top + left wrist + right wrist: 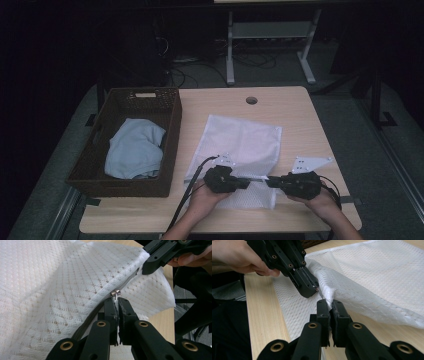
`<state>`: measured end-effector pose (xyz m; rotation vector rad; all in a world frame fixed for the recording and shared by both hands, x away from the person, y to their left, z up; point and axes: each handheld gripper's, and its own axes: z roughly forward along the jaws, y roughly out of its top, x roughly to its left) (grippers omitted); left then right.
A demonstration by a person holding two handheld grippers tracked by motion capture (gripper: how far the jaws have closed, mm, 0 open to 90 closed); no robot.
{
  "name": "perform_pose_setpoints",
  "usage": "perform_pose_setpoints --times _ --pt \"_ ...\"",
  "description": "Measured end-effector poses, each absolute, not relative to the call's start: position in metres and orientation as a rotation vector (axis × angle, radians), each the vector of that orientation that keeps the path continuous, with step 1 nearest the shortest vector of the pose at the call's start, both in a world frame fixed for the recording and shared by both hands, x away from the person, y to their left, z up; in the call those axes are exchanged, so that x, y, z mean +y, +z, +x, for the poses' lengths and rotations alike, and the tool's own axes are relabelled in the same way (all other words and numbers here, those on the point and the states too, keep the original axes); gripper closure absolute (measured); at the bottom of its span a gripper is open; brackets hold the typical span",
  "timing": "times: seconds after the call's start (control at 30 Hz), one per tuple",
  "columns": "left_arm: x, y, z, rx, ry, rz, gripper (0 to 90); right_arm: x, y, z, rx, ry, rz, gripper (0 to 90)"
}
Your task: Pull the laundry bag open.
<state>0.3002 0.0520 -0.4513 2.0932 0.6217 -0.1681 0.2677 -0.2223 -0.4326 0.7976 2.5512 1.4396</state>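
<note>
One white mesh laundry bag [240, 145] lies flat near the middle of my wooden table [295, 107], its near edge lifted between my two grippers; along that edge runs a grey zipper [92, 312], and I can see its small metal slider [115, 293] just above my left jaws; my left gripper [117, 305] has its jaws pressed nearly together on the white pull tab under the slider, with mesh bunched over them; from the high view the left gripper [239, 183] sits at the bag's near edge, pointing right, my left hand [205, 197] under it; my right gripper [331, 307] is pinched narrow on a fold of the bag's edge, the fabric rising in a ridge from its tips; in the high view the right gripper [272, 182] points left, facing the other, the two tips near each other but apart, my right hand [320, 200] behind it; to the left of the bag stands a dark woven basket [172, 145], just beside it, holding a crumpled light blue cloth [134, 149]; a round hole [251, 100] shows near the table's far edge
</note>
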Motion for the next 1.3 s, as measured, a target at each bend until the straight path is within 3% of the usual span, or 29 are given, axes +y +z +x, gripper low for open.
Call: perform_pose_setpoints --times 1.3 --pt "0.062 -0.450 0.308 0.627 -0.203 2.109 87.2 -0.236 -0.434 0.272 2.516 1.464 0.832 85.4"
